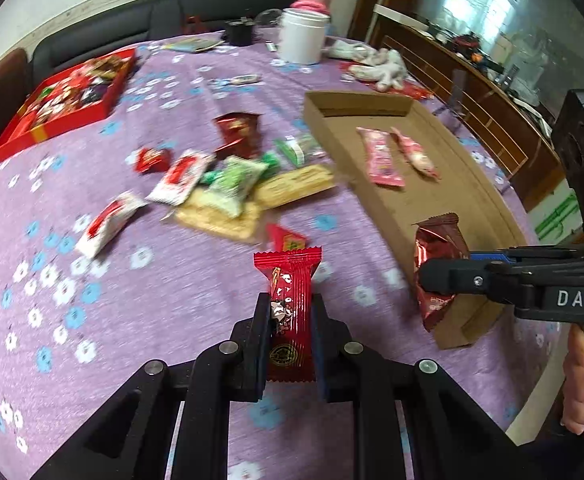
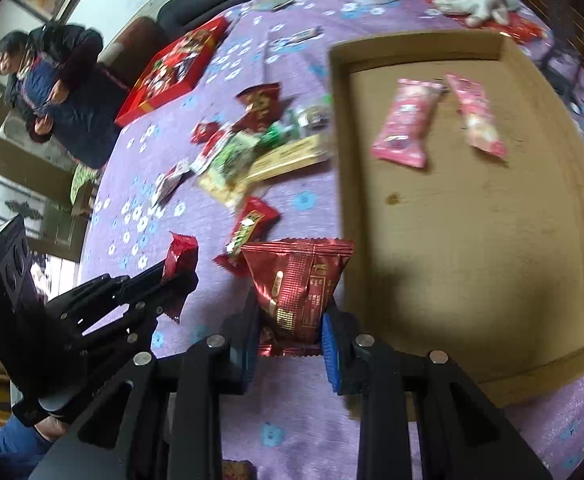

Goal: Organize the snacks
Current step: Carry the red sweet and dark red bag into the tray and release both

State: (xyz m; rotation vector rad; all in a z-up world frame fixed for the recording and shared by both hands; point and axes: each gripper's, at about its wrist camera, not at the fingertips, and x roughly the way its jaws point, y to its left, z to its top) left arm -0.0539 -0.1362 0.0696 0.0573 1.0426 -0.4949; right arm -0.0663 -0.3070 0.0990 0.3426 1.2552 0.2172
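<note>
Snack pile (image 1: pixel 228 184) blurred, labels unreadable

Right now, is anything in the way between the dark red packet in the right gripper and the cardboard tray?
Nothing visible. The right gripper holds the dark red packet just beside the cardboard tray; only the tray's low near wall lies between. Inside, two pink packets lie at the far end, the near floor bare.

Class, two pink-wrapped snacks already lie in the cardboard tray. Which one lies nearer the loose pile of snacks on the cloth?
The wider, deeper pink packet, on the pile's side of the cardboard tray. The paler, narrower pink packet lies beyond it, away from the pile.
</note>
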